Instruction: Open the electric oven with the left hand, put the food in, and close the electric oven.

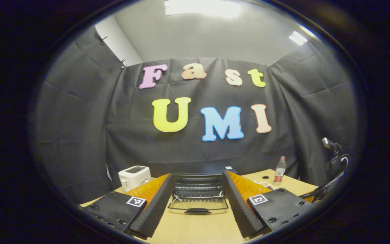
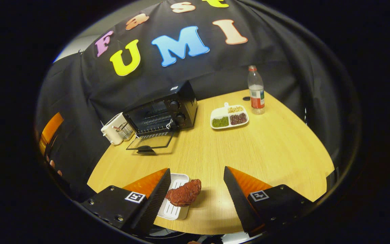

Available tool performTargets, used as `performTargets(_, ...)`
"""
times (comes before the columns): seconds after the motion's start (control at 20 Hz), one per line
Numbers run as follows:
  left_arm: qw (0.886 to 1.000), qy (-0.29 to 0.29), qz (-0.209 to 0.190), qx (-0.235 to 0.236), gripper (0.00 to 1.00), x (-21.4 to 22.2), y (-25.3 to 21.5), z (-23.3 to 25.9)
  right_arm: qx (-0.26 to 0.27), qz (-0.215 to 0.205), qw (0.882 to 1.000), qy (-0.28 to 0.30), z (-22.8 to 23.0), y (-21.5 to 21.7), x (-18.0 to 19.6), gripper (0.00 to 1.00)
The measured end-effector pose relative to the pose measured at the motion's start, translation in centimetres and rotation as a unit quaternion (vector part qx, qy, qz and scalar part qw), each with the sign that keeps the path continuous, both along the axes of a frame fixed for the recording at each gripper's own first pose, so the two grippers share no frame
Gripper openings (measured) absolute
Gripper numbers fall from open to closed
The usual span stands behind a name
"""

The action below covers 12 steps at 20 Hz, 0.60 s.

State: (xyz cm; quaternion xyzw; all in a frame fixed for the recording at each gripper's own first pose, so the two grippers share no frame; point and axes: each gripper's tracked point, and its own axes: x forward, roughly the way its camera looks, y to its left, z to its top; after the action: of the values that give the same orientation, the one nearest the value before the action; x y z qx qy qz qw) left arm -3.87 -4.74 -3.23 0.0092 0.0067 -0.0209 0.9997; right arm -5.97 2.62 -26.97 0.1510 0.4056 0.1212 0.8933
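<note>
The black electric oven (image 1: 198, 184) stands straight ahead in the left gripper view, its glass door (image 1: 197, 205) folded down flat on the table and the wire rack showing inside. My left gripper (image 1: 197, 220) is open in front of that door, touching nothing. In the right gripper view the oven (image 2: 163, 112) sits at the table's far left with its door (image 2: 149, 143) down. A reddish-brown piece of food (image 2: 185, 194) rests half on a small white tray (image 2: 174, 206) near the front edge. My right gripper (image 2: 196, 198) is open, its fingers either side of the food without pressing it.
A white toaster (image 1: 134, 177) stands left of the oven, also seen as the toaster (image 2: 114, 130). A white divided dish (image 2: 229, 117) with beans and a plastic bottle (image 2: 256, 90) sit at the back right. A wooden table (image 2: 266, 149) carries everything. A hand (image 2: 51, 164) shows at the left.
</note>
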Motion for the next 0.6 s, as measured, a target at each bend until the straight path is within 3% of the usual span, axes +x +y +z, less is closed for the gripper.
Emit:
performTargets(0.3,0.999,0.023,0.034,0.012,0.99,-3.8,2.4,-1.9,0.068,-0.012,0.994,0.087,-3.6,1.5,-2.4,0.96)
performTargets(0.35,0.999,0.028,0.043,0.008,0.90,-4.1,3.0,-2.3,0.079,-0.016,0.991,0.103,-4.1,1.8,-2.5,0.95)
performTargets(0.4,0.998,0.031,0.051,0.004,0.99,-4.3,3.6,-2.3,0.091,-0.016,0.988,0.122,-4.6,2.0,-3.0,0.95)
performTargets(0.45,0.998,0.032,0.059,0.003,0.99,-4.5,4.1,-2.4,0.098,-0.022,0.986,0.132,-5.0,2.4,-2.9,0.95)
performTargets(0.5,0.997,0.035,0.066,0.005,0.90,-4.6,4.6,-2.6,0.098,-0.030,0.985,0.135,-5.1,1.9,-2.8,0.88)
performTargets(0.55,0.997,0.037,0.071,0.008,0.94,-4.8,4.9,-2.8,0.106,-0.030,0.984,0.142,-5.4,2.2,-2.7,0.68)
performTargets(0.6,0.996,0.039,0.073,0.013,0.99,-4.9,5.1,-2.9,0.115,-0.031,0.981,0.150,-5.5,2.5,-2.9,0.64)
